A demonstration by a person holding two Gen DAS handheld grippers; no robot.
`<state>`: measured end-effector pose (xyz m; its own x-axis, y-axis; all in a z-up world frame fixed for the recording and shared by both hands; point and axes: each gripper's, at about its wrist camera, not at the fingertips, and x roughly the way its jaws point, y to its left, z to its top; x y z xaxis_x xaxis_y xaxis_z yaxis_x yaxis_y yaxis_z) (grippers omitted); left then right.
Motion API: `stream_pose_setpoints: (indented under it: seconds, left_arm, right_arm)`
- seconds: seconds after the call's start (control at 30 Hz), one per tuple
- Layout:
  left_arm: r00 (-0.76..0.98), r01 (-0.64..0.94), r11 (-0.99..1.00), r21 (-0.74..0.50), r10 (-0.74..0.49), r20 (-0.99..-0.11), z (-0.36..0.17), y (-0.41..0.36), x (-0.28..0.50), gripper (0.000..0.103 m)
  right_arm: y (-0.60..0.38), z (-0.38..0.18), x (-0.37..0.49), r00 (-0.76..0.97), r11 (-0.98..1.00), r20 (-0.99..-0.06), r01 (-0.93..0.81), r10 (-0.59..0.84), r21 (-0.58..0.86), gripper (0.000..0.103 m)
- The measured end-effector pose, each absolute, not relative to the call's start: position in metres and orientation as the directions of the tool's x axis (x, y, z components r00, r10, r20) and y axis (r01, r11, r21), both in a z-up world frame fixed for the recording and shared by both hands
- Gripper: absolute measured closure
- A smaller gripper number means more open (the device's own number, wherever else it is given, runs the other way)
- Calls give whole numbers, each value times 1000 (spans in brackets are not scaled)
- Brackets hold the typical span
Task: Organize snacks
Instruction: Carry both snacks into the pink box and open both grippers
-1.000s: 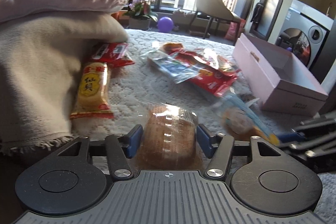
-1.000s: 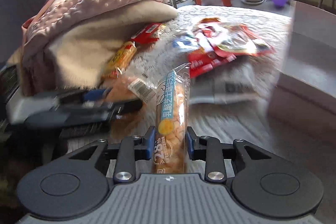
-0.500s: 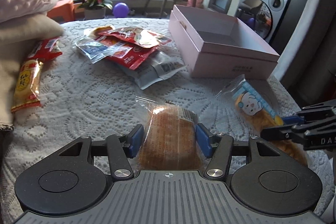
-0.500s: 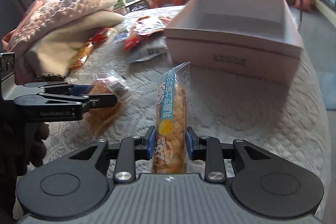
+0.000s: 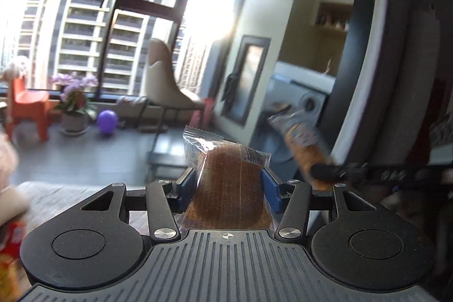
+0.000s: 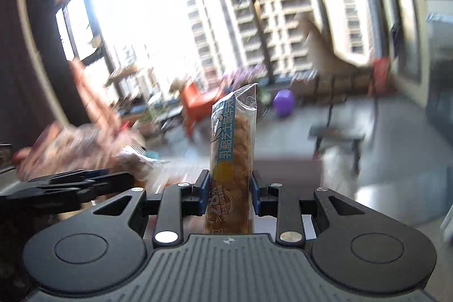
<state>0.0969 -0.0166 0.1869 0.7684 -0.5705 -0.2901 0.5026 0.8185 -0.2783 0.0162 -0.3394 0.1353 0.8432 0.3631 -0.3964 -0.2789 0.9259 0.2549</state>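
Snacks now ride airborne: my left tool (image 5: 228,186) is clamped on the brown cake packet (image 5: 228,183), jaws just tightened; my right tool (image 6: 230,188) grips the blue-labelled stick packet (image 6: 232,160). Tabletop and pink box have dropped from view; the box run is likely underway. Packets point twelve o'clock.

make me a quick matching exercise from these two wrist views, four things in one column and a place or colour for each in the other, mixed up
Things:
1. brown cake in clear wrap
2. long pastry in blue-labelled wrap
3. balloon
4. small chair

Place or colour:
A. orange, by the window
B. clamped in the right gripper
C. purple, on the floor
D. clamped in the left gripper

Pairs: 1-D, 2-B, 3-C, 4-A
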Motion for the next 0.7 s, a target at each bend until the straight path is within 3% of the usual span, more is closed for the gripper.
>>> stream_pose_setpoints:
  seconds: [0.1,0.23,0.4,0.47,0.6,0.7]
  left_arm:
    - [715,492,772,-402,-622,-319,181,-37,153,46]
    - [605,386,781,-491,-616,-504,120,-55,216,48]
    - [623,401,764,-506,-632,-462,90,-18,199,48]
    - [682,396,810,-432,-575,-452,89,1,175,48]
    - [825,248,946,-208,-318,-467,77,34,130,48]
    - [858,77,974,-212,-173,-483,68,74,106,48]
  right_arm:
    - [-348,144,60,840,927,-420,-231,344,297,74]
    - [-352,111,115,792,938,-531,-147,301,313,71]
    - [-350,68,134,739,945,-612,-105,282,309,66]
    - [-345,65,138,735,951,-622,-104,270,290,65]
    - [-309,67,143,731,961,-627,-174,271,213,61]
    - [-260,70,148,693,940,-636,-260,340,218,56]
